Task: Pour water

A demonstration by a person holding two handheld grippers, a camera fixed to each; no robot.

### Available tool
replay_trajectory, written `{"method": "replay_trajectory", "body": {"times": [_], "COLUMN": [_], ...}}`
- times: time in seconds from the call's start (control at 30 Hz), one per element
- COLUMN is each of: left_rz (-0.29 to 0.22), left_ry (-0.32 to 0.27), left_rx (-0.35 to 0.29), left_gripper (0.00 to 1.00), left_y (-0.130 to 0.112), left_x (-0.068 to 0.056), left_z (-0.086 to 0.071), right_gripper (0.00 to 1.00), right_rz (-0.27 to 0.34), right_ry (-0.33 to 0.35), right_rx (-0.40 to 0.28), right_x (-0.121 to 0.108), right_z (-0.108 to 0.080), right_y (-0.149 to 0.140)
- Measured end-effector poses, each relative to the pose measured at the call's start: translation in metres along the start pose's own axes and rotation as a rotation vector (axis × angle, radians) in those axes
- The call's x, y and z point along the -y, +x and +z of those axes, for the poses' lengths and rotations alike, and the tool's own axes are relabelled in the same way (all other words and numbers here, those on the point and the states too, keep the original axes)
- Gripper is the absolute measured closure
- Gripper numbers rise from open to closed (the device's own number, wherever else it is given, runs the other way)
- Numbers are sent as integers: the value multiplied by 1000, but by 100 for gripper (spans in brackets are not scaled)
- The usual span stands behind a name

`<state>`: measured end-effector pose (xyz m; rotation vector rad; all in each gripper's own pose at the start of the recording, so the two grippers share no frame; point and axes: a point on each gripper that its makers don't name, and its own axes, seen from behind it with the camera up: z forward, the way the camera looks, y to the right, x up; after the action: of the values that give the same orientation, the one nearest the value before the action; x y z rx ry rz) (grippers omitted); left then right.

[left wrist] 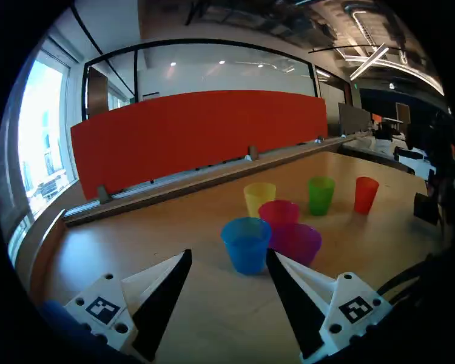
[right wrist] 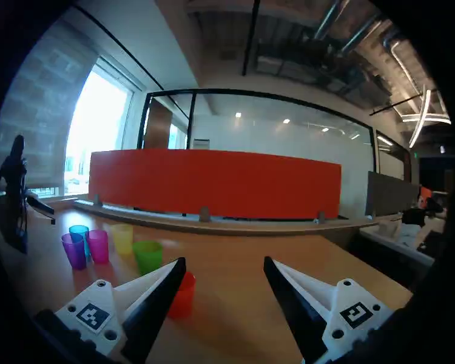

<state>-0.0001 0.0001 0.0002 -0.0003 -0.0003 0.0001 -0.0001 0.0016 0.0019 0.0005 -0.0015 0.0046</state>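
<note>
In the left gripper view several plastic cups stand upright on a wooden table [left wrist: 361, 255]. A blue cup [left wrist: 246, 244] is nearest, just beyond my open left gripper [left wrist: 229, 259]. Behind it stand a purple cup [left wrist: 298, 242], a pink cup [left wrist: 279, 214] and a yellow cup [left wrist: 259, 198]. A green cup [left wrist: 320, 195] and a red cup [left wrist: 366, 195] stand farther right. In the right gripper view my right gripper [right wrist: 224, 267] is open and empty. The red cup [right wrist: 183, 296] sits partly behind its left finger. The green cup [right wrist: 148, 256], yellow cup [right wrist: 122, 238], pink cup [right wrist: 98, 245], purple cup [right wrist: 74, 250] and blue cup [right wrist: 79, 232] lie to the left.
A long orange partition [left wrist: 197, 136] runs along the table's far edge on a raised rail [left wrist: 185, 185]. Windows [right wrist: 94, 145] are on the left. Dark equipment [left wrist: 431, 182] stands at the table's right side, and a dark stand [right wrist: 12, 194] is at the left of the right gripper view.
</note>
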Motion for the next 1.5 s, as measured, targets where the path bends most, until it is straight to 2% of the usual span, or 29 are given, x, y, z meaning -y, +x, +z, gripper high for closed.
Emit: {"method": "replay_trajectory", "body": {"times": [0.1, 0.3, 0.5, 0.7, 0.9, 1.5], "left_rz": [8, 28, 62, 73, 97, 85], "left_ry": [-22, -84, -101, -136, -146, -188], "left_rx": [19, 69, 115, 144, 162, 195], "left_gripper": [10, 10, 10, 10, 10, 10], "left_y": [-4, -9, -14, -19, -21, -23], "left_x": [-4, -15, -13, -20, -21, -29], "left_z": [17, 38, 53, 63, 71, 91], "right_gripper": [1, 1, 1, 1, 1, 1], "right_rz": [6, 3, -5, 0, 1, -4], "right_ry": [3, 7, 8, 15, 18, 24], "right_rx": [0, -1, 0, 2, 0, 11], "right_x": [-1, -1, 0, 1, 1, 1], "right_z": [1, 3, 6, 9, 11, 14], "right_y": [1, 2, 2, 2, 5, 1]}}
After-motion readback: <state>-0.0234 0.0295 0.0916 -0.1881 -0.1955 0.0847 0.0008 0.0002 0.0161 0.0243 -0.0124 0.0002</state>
